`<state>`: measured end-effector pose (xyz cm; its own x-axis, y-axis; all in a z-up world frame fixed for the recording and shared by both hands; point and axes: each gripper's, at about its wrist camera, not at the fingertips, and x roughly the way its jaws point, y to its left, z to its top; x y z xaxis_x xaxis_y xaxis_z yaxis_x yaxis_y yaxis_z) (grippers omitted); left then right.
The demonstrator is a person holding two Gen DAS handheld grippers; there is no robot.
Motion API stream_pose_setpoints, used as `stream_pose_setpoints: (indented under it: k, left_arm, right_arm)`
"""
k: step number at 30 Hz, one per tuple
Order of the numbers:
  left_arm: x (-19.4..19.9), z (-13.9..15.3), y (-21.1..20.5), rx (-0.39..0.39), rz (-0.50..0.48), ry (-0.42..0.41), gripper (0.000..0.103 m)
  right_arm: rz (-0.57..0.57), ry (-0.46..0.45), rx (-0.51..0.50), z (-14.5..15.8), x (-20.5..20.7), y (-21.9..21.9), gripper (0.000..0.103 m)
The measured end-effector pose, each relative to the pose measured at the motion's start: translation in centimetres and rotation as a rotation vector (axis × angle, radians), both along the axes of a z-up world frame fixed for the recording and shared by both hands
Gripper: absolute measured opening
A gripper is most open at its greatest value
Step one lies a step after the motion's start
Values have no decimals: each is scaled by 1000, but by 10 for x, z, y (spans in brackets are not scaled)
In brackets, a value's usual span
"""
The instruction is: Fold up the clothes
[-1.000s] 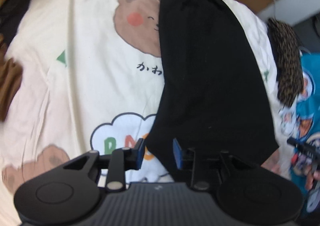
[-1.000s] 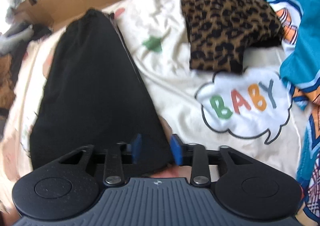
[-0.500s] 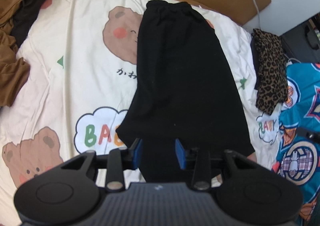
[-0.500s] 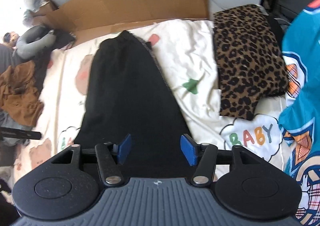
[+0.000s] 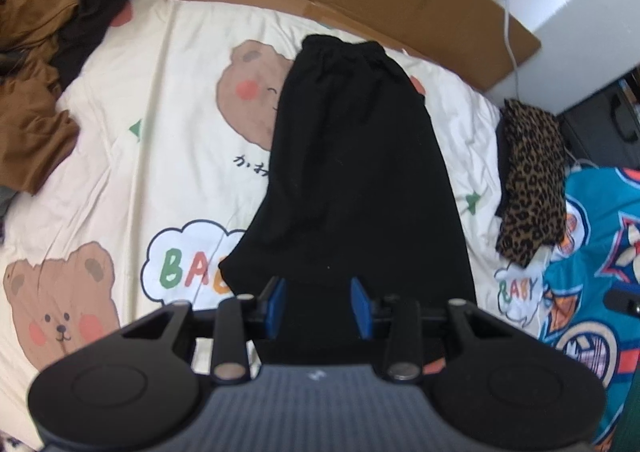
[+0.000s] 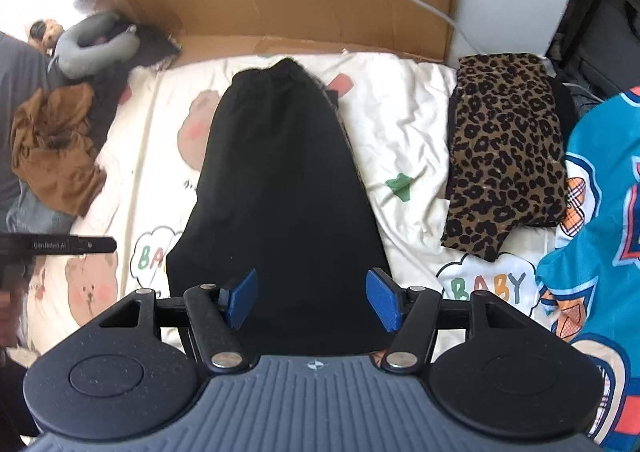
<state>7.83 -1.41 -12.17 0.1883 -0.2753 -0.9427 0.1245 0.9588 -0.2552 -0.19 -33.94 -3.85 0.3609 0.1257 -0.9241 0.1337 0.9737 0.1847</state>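
Hovering higher than a second ago, the left hand-held gripper and the right hand-held gripper are both released now, their blue pads standing wider apart with nothing between them. The black garment is lying flat and folded lengthwise in the centre of the frame on the bear-print bed sheet, narrow at the gathered waistband, wider near the grippers.

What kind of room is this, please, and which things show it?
Most likely a bedroom at home. Clothes lie on a bed with a bear-print sheet: a black garment laid flat, a folded leopard-print garment beside it, and a grey neck pillow near flattened cardboard.
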Motion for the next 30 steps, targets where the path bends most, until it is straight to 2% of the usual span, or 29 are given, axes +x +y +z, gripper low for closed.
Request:
stream_pose_setpoints:
  k: [2, 4, 6, 9, 11, 15, 19, 21, 24, 27, 30]
  left_arm:
    - [-6, 1, 1, -5, 5, -7, 39]
    - [-14, 1, 2, -14, 6, -11, 39]
    - [-21, 1, 3, -24, 10, -10, 39]
    - [-30, 2, 5, -34, 16, -11, 39]
    - [-35, 1, 5, -37, 18, -14, 39]
    - [-40, -10, 5, -44, 27, -15, 39]
    - [-46, -32, 5, -75, 24, -5, 26]
    - [-50, -42, 6, -86, 36, 5, 25]
    - [-55, -58, 8, -99, 46, 22, 25]
    - [-60, -78, 8, -91, 38, 37, 25]
    - [-64, -98, 13, -92, 55, 49, 25]
  right_arm:
    - [-36, -30, 34, 2, -8, -3, 67]
    - [-84, -44, 66, 3, -16, -6, 73]
    - [-120, -68, 72, 5, -25, -8, 84]
    - [-189, -111, 103, 7, -37, -13, 93]
    - [-229, -128, 137, 3, -42, -17, 94]
    - [-218, -149, 140, -13, -49, -18, 94]
    - [-214, -140, 118, -39, -55, -23, 94]
    - [-224, -134, 95, -51, -57, -27, 94]
    - [-251, -133, 132, -73, -64, -36, 94]
    - [-226, -142, 148, -97, -73, -41, 93]
    - [-223, -99, 142, -121, -79, -45, 93]
